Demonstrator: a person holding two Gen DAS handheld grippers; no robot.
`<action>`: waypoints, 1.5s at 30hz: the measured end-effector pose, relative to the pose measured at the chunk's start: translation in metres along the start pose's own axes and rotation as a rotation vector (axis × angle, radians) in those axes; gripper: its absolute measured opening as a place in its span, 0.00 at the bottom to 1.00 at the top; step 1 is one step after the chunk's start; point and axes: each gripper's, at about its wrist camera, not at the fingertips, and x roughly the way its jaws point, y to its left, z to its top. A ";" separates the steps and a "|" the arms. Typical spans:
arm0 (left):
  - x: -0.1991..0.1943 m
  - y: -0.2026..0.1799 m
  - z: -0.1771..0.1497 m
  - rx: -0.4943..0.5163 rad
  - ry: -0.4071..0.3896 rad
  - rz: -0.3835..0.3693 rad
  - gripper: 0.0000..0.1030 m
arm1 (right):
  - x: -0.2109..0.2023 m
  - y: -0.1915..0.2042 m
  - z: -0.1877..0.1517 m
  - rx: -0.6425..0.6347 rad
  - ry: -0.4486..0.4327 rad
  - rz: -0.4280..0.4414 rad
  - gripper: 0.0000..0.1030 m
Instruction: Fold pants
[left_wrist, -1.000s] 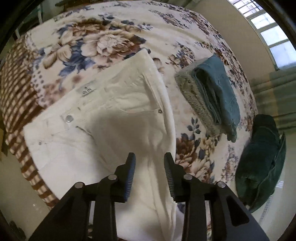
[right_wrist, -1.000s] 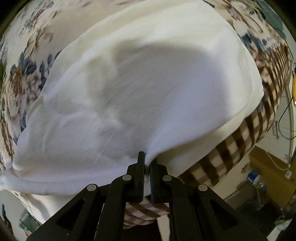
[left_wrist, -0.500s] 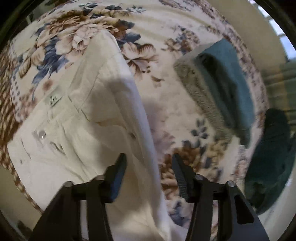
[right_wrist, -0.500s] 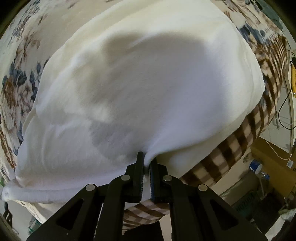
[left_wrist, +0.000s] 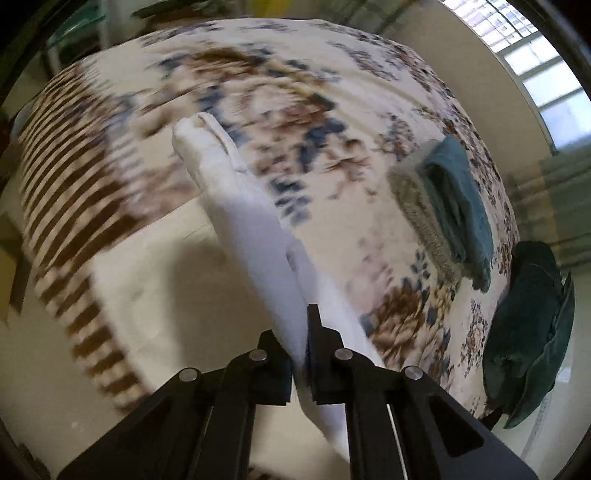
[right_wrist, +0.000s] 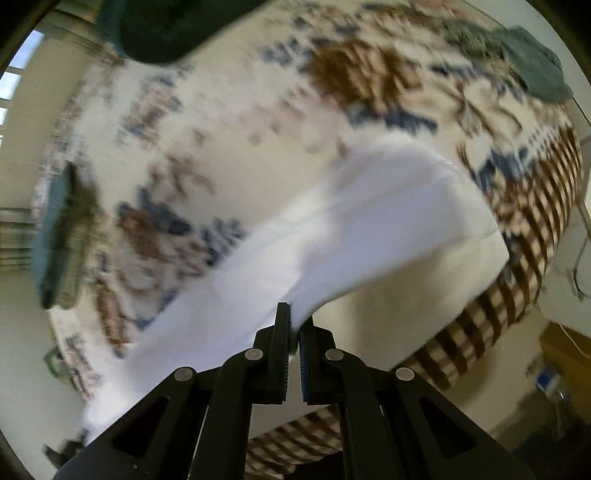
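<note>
Pants (left_wrist: 255, 236) now lifted, pinched in both grippers.

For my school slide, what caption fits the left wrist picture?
Left gripper shut on white pants, lifted over the flowered bedspread.

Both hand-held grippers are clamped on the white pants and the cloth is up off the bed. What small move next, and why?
Probably carry the lifted edge across and lay it over the part of the pants still on the bed. The left hand-held gripper and the right hand-held gripper are both shut on the white pants, which hang raised as a narrow band above the floral bedspread. Keep clear of the folded teal garment.
</note>
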 end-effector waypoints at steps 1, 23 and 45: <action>-0.002 0.006 -0.007 0.003 0.004 0.009 0.04 | -0.008 0.001 0.000 -0.015 -0.006 0.007 0.04; -0.004 0.018 -0.071 0.207 -0.077 0.304 0.61 | 0.010 -0.158 -0.019 0.238 0.030 0.048 0.46; 0.110 -0.113 -0.124 0.595 0.153 0.290 0.61 | 0.035 -0.167 0.005 0.233 0.013 -0.212 0.32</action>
